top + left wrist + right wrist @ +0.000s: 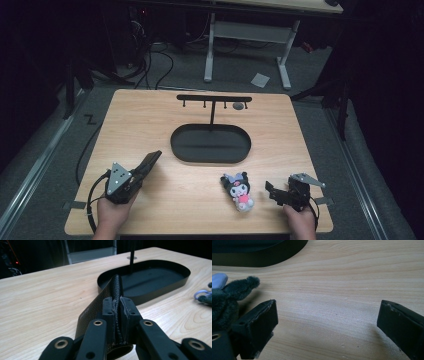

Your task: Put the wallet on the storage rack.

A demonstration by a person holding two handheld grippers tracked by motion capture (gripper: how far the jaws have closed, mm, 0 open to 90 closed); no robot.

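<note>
- Left claw pinching a black strap by its stitched edge, jaws pressed against both sides; strap's near end hidden under the jaws in the left gripper view, brand stamp on its flank too blurred to read.
- From above, left claw in a hand cut off by the bottom edge, strap jutting forward and rightward from it, raised or resting on the table: cannot tell.
- Ahead of the left claw, just beyond the strap's tip: black oval tray with a thin post rising from it, top cut off by the frame.
- In the high view, tray ahead of both claws, crossbar rack above it with small pegs hard to make out.
- Right claw spread wide, bare wood between the jaws; right jaw cut off at the frame's corner.
- Just outside the right claw's left jaw: dark furry plush, mostly cropped, touching the jaw or not unclear.
- From above, plush lying left of the right claw, dark head, pink body, face details too small to tell.
</note>
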